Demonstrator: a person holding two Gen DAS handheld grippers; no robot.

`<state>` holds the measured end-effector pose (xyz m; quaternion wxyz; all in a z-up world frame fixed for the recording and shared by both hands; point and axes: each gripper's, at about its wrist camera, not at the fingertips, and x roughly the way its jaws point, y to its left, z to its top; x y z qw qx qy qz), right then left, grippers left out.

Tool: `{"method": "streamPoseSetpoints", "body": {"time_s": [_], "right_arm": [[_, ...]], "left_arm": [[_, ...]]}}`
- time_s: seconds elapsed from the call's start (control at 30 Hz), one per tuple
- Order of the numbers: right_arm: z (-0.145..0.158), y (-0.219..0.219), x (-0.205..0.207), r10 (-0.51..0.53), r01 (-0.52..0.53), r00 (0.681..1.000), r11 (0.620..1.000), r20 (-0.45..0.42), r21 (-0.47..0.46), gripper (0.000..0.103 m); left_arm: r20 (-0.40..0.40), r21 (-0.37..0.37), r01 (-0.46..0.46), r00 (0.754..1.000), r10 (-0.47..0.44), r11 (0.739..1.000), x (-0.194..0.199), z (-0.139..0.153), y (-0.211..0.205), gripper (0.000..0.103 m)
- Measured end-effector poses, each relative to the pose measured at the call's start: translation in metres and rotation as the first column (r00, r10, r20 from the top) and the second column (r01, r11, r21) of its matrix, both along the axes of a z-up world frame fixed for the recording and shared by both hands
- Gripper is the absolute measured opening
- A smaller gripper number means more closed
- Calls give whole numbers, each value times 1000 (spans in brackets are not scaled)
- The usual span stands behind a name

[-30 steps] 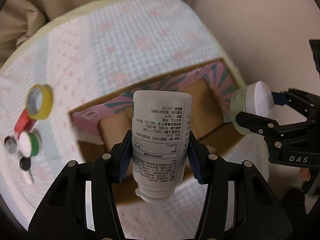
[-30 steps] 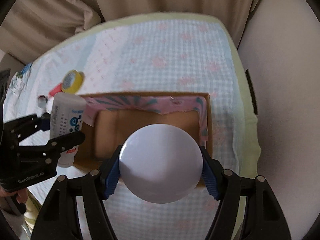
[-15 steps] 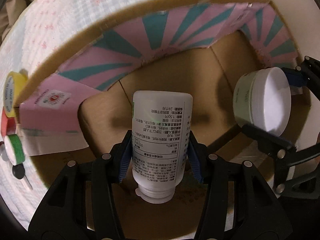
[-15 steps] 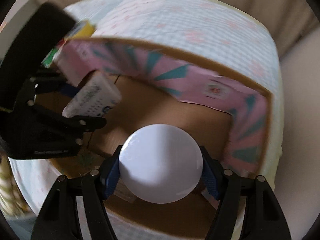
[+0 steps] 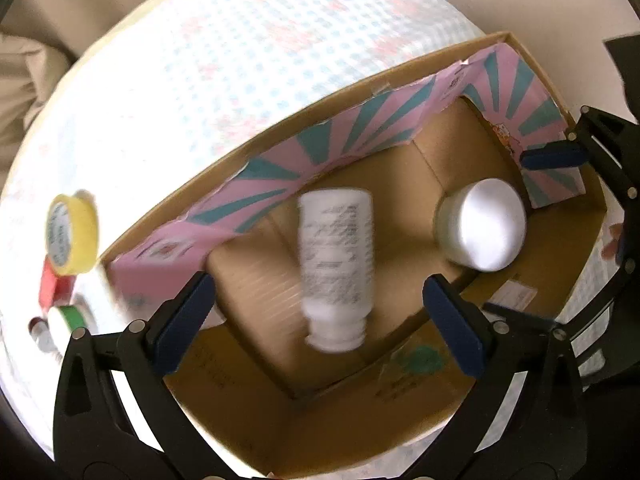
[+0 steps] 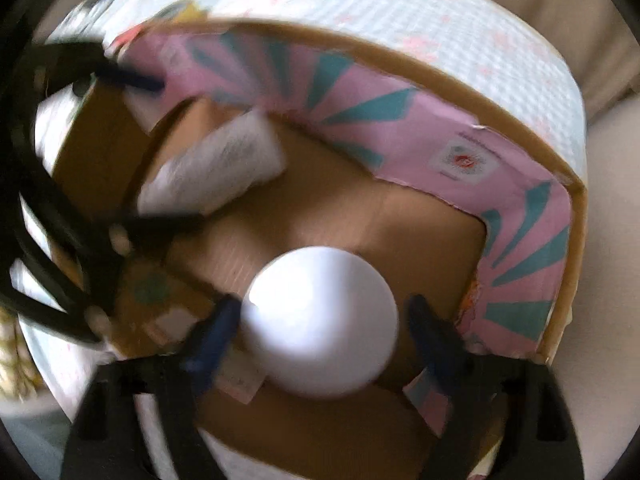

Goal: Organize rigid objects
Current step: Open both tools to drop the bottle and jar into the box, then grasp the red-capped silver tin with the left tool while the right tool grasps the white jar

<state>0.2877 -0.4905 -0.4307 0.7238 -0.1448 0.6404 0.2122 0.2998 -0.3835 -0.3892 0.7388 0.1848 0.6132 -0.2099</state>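
The left hand-held gripper [image 5: 318,296] points down into an open cardboard box [image 5: 532,56], and its jaws are opening: the blue pads [image 5: 184,322] stand wide apart, clear of the white bottle [image 5: 336,268] that sits between them, blurred, cap end nearest the camera. The bottle is over the brown floor of the box.

The right hand-held gripper [image 6: 322,336] also points down into the box, and its jaws are opening too. A white round jar [image 6: 320,320] lies between its blue pads [image 6: 216,332]; a gap shows on the right side, while on the left the blur hides whether pad and jar touch.

The box has a pink and teal lining [image 5: 360,128] on its far wall and rests on a checked cloth [image 5: 248,60]. Outside it, to the left, lie a yellow tape roll [image 5: 72,236], a red item [image 5: 52,284] and a green-and-white roll [image 5: 68,320].
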Motion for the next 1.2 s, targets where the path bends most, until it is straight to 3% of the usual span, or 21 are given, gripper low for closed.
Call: {"method": "streamPoseSetpoints", "body": {"time_s": [0.13, 0.43, 0.77, 0.9, 1.2], "right_arm": [[18, -4, -14, 49, -50, 994, 999, 94, 9, 103], [39, -9, -29, 17, -15, 994, 1000, 112, -15, 103], [73, 0, -36, -56, 55, 987, 998, 151, 8, 103], [101, 6, -48, -89, 85, 981, 996, 172, 26, 103], [164, 30, -86, -166, 160, 960, 986, 227, 48, 103]], "left_arm": [[-10, 12, -26, 1000, 26, 1000, -7, 2, 13, 103], [-21, -6, -52, 998, 51, 999, -19, 15, 22, 103], [28, -34, -60, 998, 61, 998, -44, 77, 32, 103], [55, -65, -85, 995, 89, 994, -63, 107, 48, 103], [108, -151, -188, 973, 206, 970, -120, 168, 133, 103]]}}
